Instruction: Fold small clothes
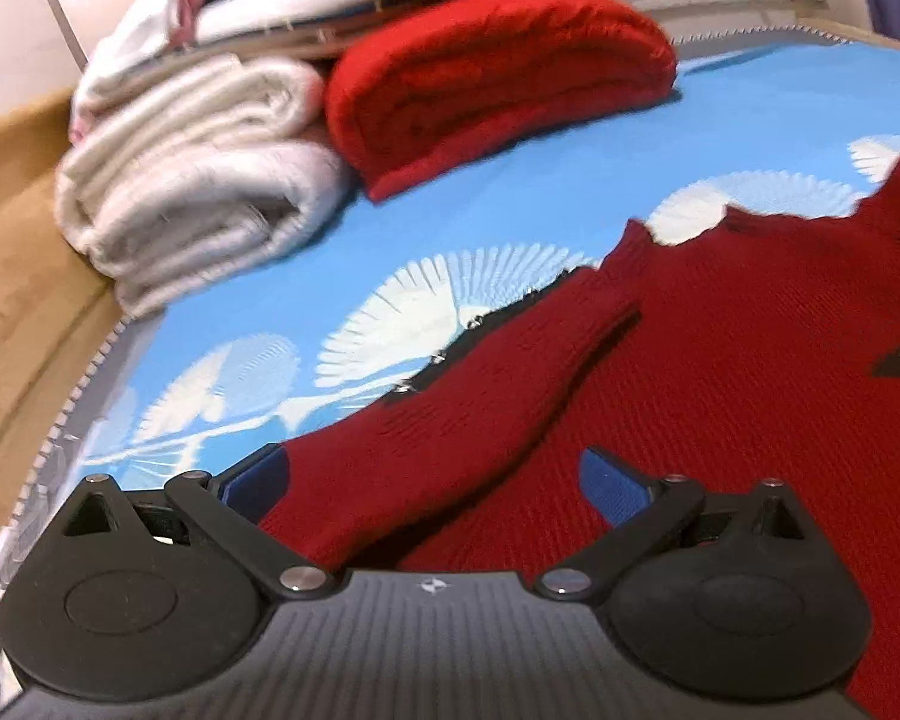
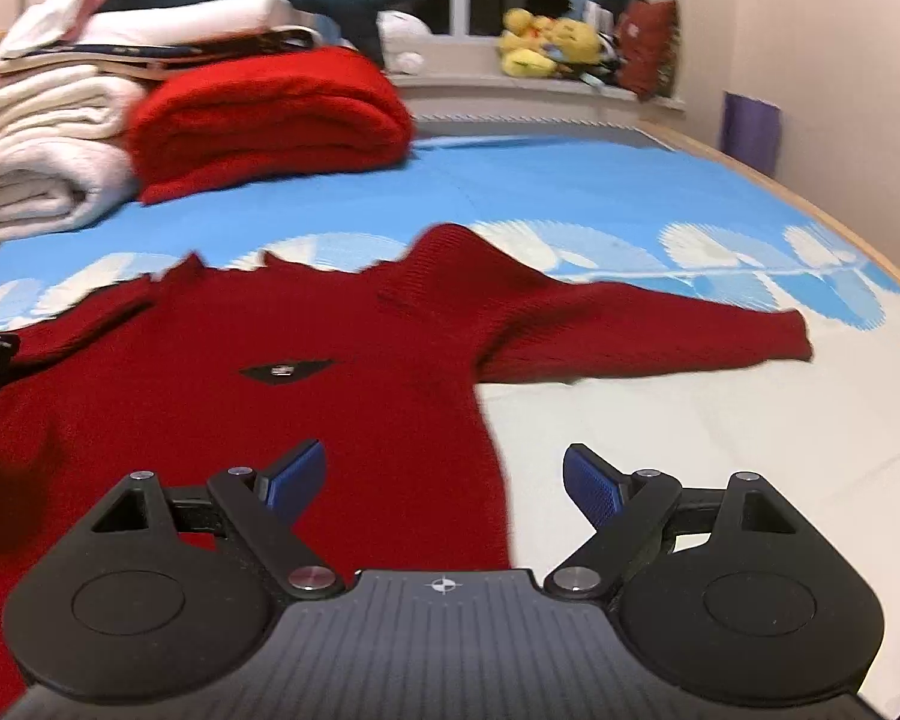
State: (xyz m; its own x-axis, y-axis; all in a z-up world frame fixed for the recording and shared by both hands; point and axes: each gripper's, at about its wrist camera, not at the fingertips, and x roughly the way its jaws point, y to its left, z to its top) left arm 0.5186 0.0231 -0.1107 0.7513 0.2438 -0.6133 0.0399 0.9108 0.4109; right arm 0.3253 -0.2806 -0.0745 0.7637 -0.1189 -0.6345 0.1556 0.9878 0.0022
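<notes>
A dark red knit sweater (image 2: 354,348) lies flat on the bed, collar away from me, with a small dark emblem (image 2: 285,371) on the chest. Its right sleeve (image 2: 678,336) stretches out to the right. In the left wrist view its left sleeve (image 1: 486,396) lies folded in over the body (image 1: 750,372). My left gripper (image 1: 432,480) is open, its blue pads either side of that sleeve's cuff end. My right gripper (image 2: 444,474) is open above the sweater's lower right side edge, holding nothing.
The bed has a blue sheet with white fan patterns (image 2: 570,192). A folded bright red sweater (image 2: 270,114) and rolled white blankets (image 2: 36,174) with stacked linens sit at the back left. Plush toys (image 2: 546,42) line the windowsill. A wooden bed edge (image 2: 810,204) runs along the right.
</notes>
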